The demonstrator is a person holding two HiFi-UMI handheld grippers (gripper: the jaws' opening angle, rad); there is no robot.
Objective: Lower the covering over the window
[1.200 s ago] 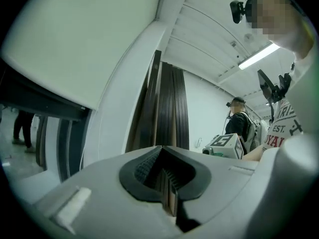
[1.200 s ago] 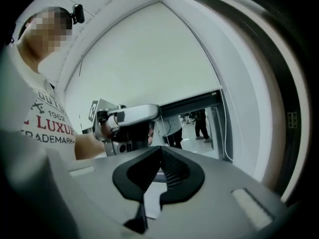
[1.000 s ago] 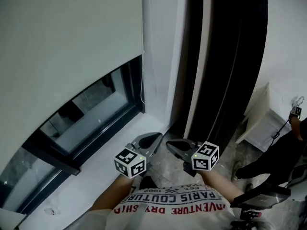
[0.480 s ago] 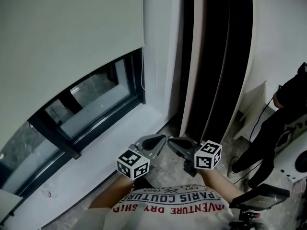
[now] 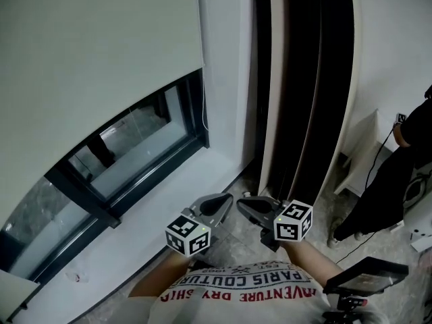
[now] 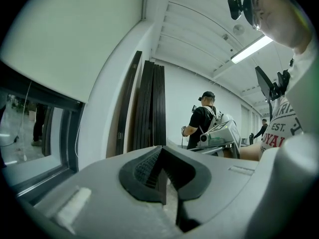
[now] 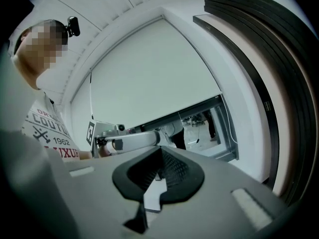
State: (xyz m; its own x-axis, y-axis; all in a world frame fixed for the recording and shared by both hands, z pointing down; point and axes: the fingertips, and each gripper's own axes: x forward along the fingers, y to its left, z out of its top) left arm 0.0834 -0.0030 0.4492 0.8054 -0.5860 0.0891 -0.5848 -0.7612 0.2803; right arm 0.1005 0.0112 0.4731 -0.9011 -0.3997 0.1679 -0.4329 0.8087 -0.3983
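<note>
A pale roller blind (image 5: pixel 101 46) covers the upper part of the window. Its lower edge slants above the bare glass (image 5: pixel 128 147) in a dark frame. A thin cord (image 5: pixel 203 110) hangs by the blind's right edge. My left gripper (image 5: pixel 226 201) and right gripper (image 5: pixel 243 206) are low in the head view, close to my chest. Their tips point toward each other and both are shut on nothing, well short of the blind and cord. The left gripper view shows the shut jaws of that gripper (image 6: pixel 162 176) with the blind (image 6: pixel 75 34) to the left. The right gripper (image 7: pixel 159 176) faces the blind (image 7: pixel 149 78).
Tall dark panels (image 5: pixel 304 79) lean against the wall right of the window. A white sill (image 5: pixel 135 228) runs below the frame. A person in black (image 5: pixel 391 181) stands at the right edge beside a white board (image 5: pixel 361 154). A black device (image 5: pixel 368 275) sits at bottom right.
Both grippers sit slightly lower in the view and further from the sill, still shut. The person in black at the right has shifted position.
</note>
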